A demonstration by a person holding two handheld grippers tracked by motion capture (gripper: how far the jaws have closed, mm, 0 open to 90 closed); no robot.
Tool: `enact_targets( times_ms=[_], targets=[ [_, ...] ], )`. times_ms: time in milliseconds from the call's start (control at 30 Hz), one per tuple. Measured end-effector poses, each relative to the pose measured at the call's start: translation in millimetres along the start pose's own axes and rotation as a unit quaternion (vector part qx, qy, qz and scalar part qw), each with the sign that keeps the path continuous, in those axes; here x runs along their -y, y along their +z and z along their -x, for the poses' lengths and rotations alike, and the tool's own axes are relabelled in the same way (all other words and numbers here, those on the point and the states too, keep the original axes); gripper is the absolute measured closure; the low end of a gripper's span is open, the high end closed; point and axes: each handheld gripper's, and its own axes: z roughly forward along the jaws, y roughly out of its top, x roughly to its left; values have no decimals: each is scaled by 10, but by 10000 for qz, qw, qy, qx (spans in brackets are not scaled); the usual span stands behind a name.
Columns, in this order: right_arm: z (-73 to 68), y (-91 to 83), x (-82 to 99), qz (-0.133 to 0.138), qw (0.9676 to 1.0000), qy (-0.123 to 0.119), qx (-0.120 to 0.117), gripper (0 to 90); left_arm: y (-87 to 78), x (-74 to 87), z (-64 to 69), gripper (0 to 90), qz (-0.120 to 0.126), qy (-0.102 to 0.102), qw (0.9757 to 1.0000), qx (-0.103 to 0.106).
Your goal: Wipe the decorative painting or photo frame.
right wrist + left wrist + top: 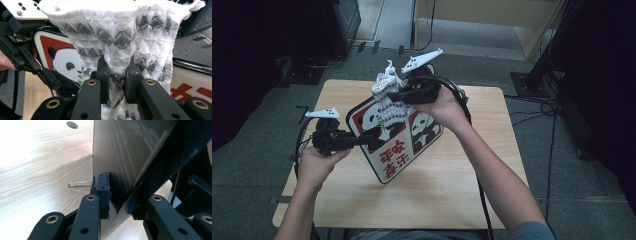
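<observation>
Two hand-held grippers are working over a light wooden table (452,190), each gripping a separate object. At the left of the high view, the left gripper (371,142) is reaching in from the side, and its jaws are clamping the edge of a panda sign board (394,150), which is standing tilted above the tabletop with its printed face toward the camera. The left gripper view is showing the same hold from behind: the jaws (117,202) are closing on the board's dark back (120,157) from both sides, and a thin wire clip (80,184) is projecting from the board's edge over the wood grain (37,182). The right gripper (398,95), held in the person's right hand (444,107), is hovering above the board's upper edge with a white and grey knitted cloth (387,97) bunched between its jaws. In the right gripper view the jaws (117,83) are pinching a narrow fold of that cloth (120,35), which is hanging in front of the board's red panda panel (60,62), while the left gripper's arm (32,66) is appearing at the left.
</observation>
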Motion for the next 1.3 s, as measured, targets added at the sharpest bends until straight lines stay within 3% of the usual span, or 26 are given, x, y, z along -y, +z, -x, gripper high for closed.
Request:
enact_targets(
  times_ms=[1300],
  targets=[
    [12,189,471,-199,9996,133,-147,781,0,-6,3,743,-34,11,10000,3]
  ],
)
